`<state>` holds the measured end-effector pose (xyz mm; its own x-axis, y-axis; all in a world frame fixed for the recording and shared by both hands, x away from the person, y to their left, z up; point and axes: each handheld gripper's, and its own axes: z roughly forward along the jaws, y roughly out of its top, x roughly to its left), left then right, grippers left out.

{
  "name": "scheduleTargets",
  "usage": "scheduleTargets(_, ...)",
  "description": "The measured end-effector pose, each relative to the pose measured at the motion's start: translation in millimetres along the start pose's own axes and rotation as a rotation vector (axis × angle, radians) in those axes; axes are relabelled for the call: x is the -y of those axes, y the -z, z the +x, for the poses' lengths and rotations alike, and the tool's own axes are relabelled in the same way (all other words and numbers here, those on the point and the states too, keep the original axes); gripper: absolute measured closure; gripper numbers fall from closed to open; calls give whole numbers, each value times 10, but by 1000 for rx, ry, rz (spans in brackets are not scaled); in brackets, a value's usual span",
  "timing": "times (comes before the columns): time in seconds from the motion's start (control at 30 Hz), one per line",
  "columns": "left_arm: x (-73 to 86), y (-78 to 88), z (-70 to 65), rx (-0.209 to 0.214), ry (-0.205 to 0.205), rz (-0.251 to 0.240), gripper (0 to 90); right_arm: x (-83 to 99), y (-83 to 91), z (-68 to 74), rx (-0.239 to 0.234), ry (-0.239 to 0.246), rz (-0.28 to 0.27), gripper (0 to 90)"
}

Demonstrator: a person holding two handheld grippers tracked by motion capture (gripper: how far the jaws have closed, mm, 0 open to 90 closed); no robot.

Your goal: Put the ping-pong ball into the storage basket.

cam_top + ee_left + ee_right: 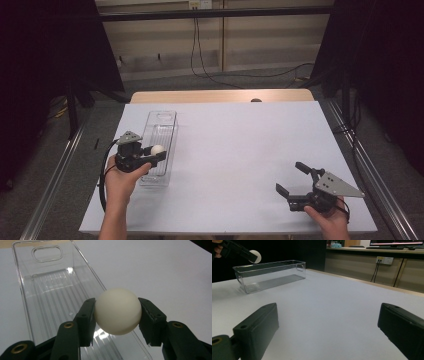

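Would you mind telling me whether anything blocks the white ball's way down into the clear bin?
Nothing visible does: the left hand-held gripper holds the ball above the open, empty clear bin.

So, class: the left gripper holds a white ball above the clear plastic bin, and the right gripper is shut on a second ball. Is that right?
Not quite. The right gripper is open and holds nothing, as the right gripper view shows. The left gripper does hold the white ball above the clear plastic bin.

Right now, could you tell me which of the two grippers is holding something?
The left gripper: its jaws are shut on the white ball, held above the clear bin. The right gripper has open jaws with nothing between them.
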<state>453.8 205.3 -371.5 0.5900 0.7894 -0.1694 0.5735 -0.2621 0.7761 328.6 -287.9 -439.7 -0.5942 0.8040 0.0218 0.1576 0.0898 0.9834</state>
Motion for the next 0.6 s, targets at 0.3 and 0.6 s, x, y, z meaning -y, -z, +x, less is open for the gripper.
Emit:
scheduleTargets(0.3, 18, -1, 34, -19, 6, 3, 511, -1, -2, 2, 0, 1, -1, 26)
scheduleTargets(0.6, 32, -13, 55, -23, 9, 1, 511, -2, 0, 2, 0, 2, -1, 26)
